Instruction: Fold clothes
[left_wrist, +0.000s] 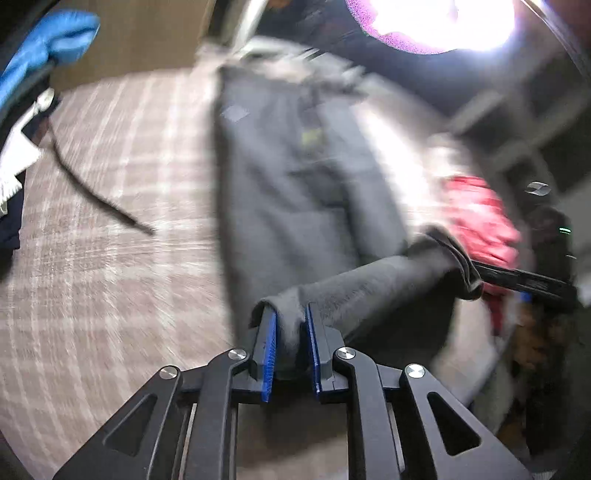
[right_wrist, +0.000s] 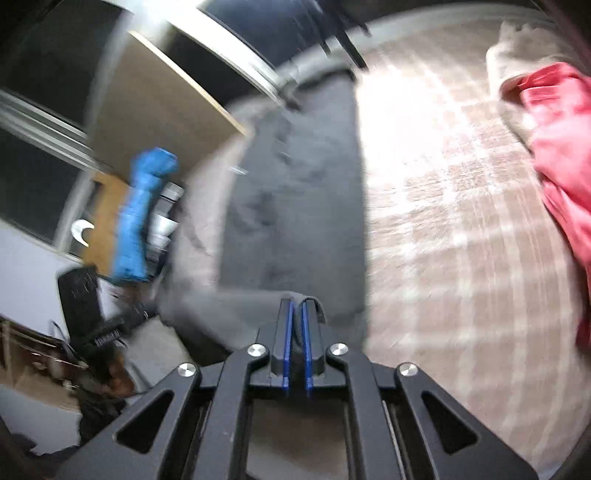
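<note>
grey cloth was what both tools had hold of. the left gripper (left_wrist: 290, 325) had a fat bunch of the grey garment (left_wrist: 295, 177) between its blue pads (left_wrist: 269, 343), and the pads looked pressed on it, though the bunch held them a bit apart. the right gripper (right_wrist: 297, 314) had its pads close together, with a thin edge of the same grey garment (right_wrist: 295, 206) draped over one tip. i could not tell for sure if that edge was pinched or only hanging there.

the rest of the garment lay stretched out ahead of both tools on the checked blanket (left_wrist: 110, 258). everything looked smeary, like the hands were going fast.

here is what i thought could go wrong. the thin edge at the right tool could slip out, because so little cloth was in there. then one corner would drop and the fold would come out crooked. a fast pull could also drag the whole garment along the blanket and wrinkle it.

a red cloth (right_wrist: 554, 155) lay off to the right of the right tool, and a dark cord (left_wrist: 99, 199) lay left of the left one. a wide swing could catch either.
</note>
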